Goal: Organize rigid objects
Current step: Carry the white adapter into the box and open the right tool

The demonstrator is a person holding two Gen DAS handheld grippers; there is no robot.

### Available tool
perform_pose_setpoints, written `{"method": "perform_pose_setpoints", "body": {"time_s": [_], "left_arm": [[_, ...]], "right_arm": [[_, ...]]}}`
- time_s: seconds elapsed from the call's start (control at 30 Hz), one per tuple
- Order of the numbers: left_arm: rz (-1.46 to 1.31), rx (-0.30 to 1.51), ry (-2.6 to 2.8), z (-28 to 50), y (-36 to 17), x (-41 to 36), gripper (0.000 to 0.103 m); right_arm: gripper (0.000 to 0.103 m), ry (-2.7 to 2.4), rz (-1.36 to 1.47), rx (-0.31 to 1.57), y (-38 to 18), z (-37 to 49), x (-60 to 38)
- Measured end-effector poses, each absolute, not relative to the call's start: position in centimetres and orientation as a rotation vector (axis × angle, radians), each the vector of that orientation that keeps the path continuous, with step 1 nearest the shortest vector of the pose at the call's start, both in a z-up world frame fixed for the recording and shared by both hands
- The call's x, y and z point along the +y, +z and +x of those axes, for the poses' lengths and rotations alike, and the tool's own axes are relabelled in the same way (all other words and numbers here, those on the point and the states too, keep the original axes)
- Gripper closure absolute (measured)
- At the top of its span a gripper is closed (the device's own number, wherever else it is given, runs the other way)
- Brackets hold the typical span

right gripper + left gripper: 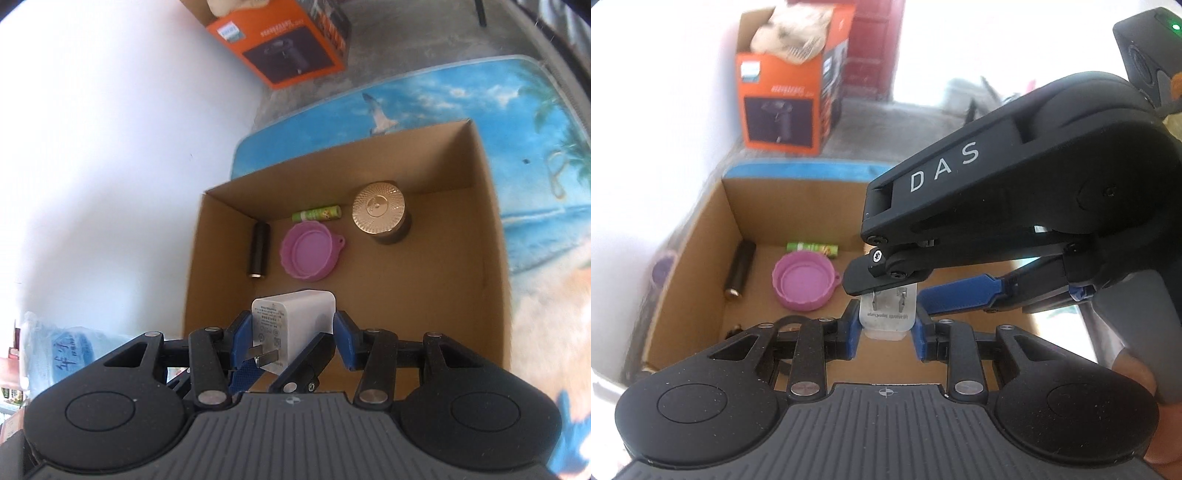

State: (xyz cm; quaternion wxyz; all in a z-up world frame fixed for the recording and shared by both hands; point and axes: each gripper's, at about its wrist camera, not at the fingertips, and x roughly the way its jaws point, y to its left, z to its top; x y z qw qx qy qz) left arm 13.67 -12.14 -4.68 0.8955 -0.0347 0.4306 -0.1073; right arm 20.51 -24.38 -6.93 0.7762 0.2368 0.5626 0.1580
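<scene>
left to right across the scene. a black cylinder (259, 254) is lying along the left wall of the cardboard box (491, 236); beside it a pink lid (308, 254) is resting open side up, with a green tube (317, 213) behind it against the back wall, and a gold-topped jar (380, 217) is standing to the right. a white charger (291, 325) is hanging above the near part of the box floor, its 2 flat prongs (263, 354) pointing back toward the right wrist camera.

the left gripper (884, 326) is clenching the charger across its 2 broad side faces, blue pads (852, 328) pressing on either side. the right gripper (291, 339) is standing around the same body with its pads (345, 341) close to the sides; whether they are actually bearing on the plastic cannot be told from either view.

judged from its look, the charger is handling as a light, stiff, hard-shelled block with smooth glossy faces that may be slipping under a weak pinch. the flat parallel sides are offering the best purchase; the prongs are thin and are better left untouched. it is probably tolerating a short drop onto the cardboard, so lowering it into the bare floor area near the front is seeming the safe course.
</scene>
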Motion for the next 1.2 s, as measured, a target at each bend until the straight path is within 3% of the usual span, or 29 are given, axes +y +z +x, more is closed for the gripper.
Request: {"method": "perform_pose_setpoints", "body": {"time_s": [0.33,0.7,0.8,0.93,1.2], "left_arm": [[-0.086,1.074,-0.178,17.5,-9.7,-12.3,0.076],[-0.098,1.185,-0.164,17.6,-12.0,-12.1,0.074],[-0.105,1.167,-0.173,17.1,-11.6,-11.9,0.067],[-0.098,1.124,-0.184,16.2,-10.6,-11.9,0.049],[-0.077,0.923,-0.272,11.4,-5.4,-11.4,0.024]], "right_arm": [[0.052,0.355,0.529,1.384,-14.4,25.1,-24.7],[0.053,0.353,0.501,1.484,-17.5,25.6,-23.7],[0.053,0.344,0.487,1.49,-17.7,25.5,-23.5],[0.052,0.328,0.474,1.449,-16.6,24.9,-23.4],[0.053,0.324,0.499,1.211,-10.2,21.0,-26.0]]}}
